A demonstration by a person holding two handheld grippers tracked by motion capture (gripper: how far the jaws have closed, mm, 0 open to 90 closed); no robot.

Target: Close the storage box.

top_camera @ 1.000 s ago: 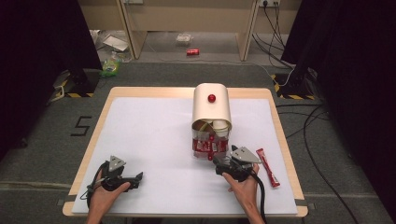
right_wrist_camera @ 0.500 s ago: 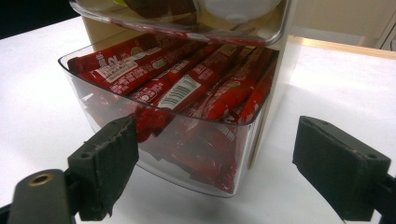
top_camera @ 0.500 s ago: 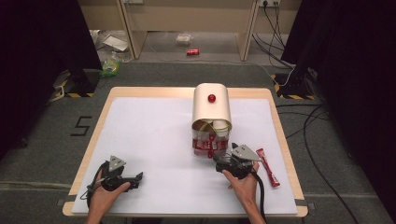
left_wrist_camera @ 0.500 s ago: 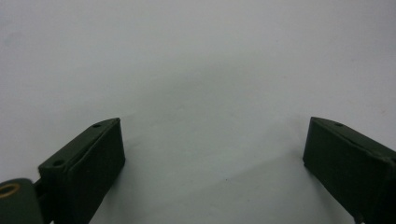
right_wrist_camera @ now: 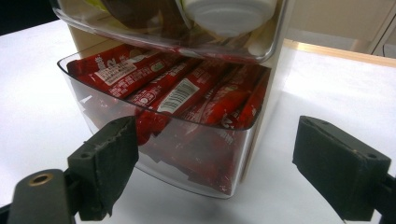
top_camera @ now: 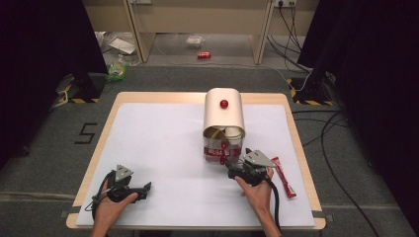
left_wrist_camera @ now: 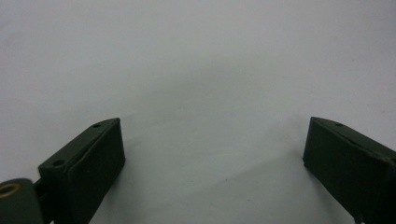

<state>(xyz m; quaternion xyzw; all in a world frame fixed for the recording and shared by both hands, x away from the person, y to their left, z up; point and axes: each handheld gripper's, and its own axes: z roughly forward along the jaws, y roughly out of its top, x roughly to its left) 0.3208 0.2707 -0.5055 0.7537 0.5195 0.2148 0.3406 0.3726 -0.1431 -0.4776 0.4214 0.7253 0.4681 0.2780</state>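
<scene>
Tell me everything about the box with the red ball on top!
The box is cream with a rounded top and a small red knob. It stands upright on the white table, toward the right. Its front holds two clear trays: the lower clear tray is packed with red packets, the upper one holds a white cup. The right gripper, jaws open, points at it without touching.
</scene>
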